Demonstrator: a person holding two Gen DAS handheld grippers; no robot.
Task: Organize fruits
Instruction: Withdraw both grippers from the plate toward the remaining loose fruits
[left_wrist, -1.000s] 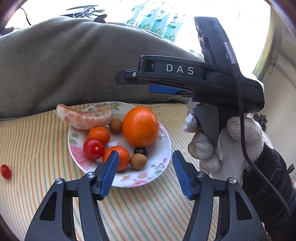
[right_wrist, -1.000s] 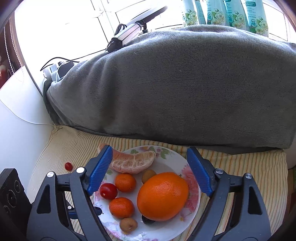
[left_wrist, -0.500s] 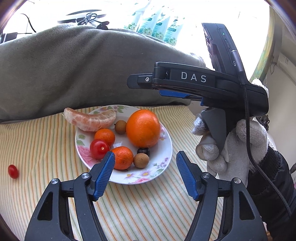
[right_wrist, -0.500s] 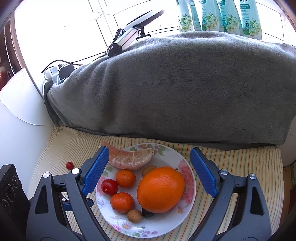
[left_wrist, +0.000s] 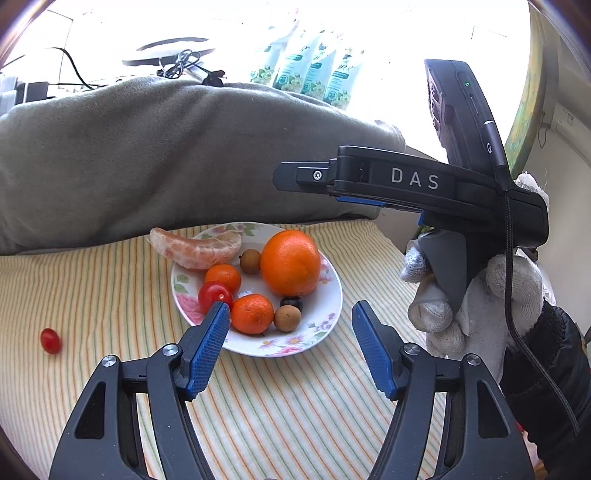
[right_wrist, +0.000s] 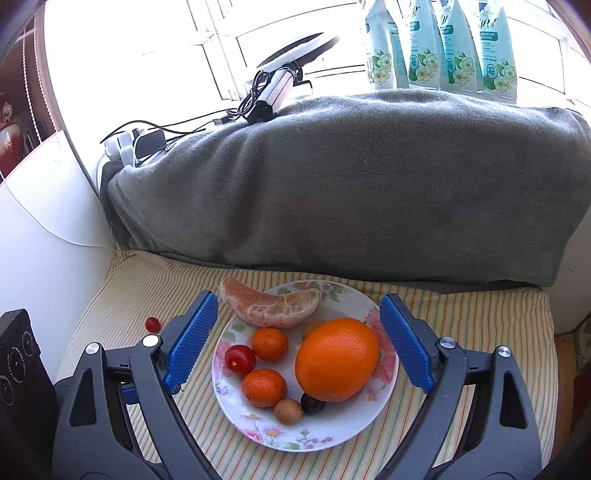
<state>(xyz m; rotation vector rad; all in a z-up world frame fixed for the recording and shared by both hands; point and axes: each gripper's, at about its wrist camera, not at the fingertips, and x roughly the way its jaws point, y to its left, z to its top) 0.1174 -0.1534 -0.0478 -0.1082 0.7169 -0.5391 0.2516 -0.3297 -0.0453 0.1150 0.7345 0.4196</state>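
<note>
- Fruits sit on the plate (right_wrist: 258, 432) at our centre; one stray tomato (left_wrist: 50, 340) lies off it on the cloth at nine o'clock.
- We have drawn both grippers back and up; the plate now looks smaller.
- Left gripper (left_wrist: 290, 325) and right gripper (right_wrist: 299, 325) are spread, holding nothing, so we judge one tomato remains.
- Striped cloth (right_wrist: 461, 325); grey blanket (right_wrist: 351, 177) at twelve, bright window beyond.

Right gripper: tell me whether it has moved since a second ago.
Yes. The right gripper has pulled back from the plate, which sat lower and nearer before.
</note>
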